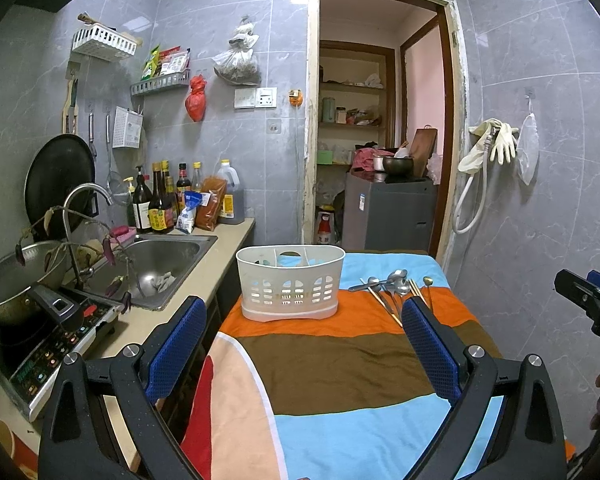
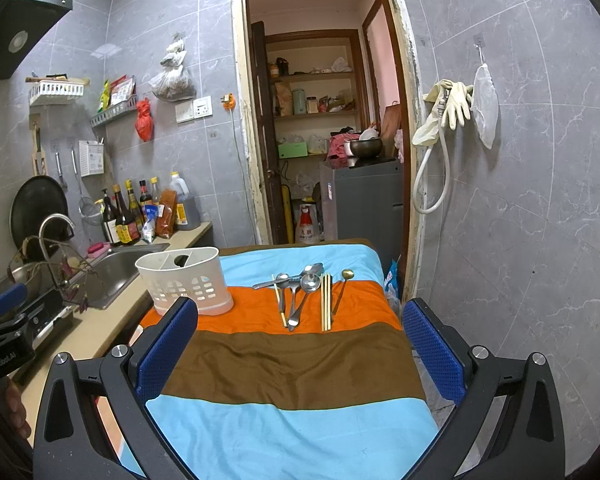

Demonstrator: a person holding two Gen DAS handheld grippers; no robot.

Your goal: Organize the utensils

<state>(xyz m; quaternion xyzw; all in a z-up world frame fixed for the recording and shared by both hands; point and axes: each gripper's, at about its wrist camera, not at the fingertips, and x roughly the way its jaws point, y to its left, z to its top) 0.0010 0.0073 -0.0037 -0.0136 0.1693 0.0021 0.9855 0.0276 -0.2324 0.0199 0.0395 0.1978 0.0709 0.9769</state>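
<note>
A white slotted utensil caddy (image 1: 290, 284) (image 2: 186, 282) stands on the orange stripe of a striped cloth over a table (image 2: 292, 364). Right of it lie several metal spoons (image 2: 302, 284) (image 1: 392, 282), wooden chopsticks (image 2: 326, 300) and a gold-headed spoon (image 2: 342, 290), loose on the cloth. My left gripper (image 1: 304, 344) is open and empty, held back from the caddy. My right gripper (image 2: 300, 340) is open and empty, well short of the utensils. Each gripper shows at the edge of the other's view.
A counter runs along the left with a steel sink (image 1: 160, 260), tap, sauce bottles (image 1: 160, 204), a pot and an induction hob (image 1: 48, 340). An open doorway (image 2: 324, 140) lies behind the table. A tiled wall with hanging gloves (image 2: 448, 104) is on the right.
</note>
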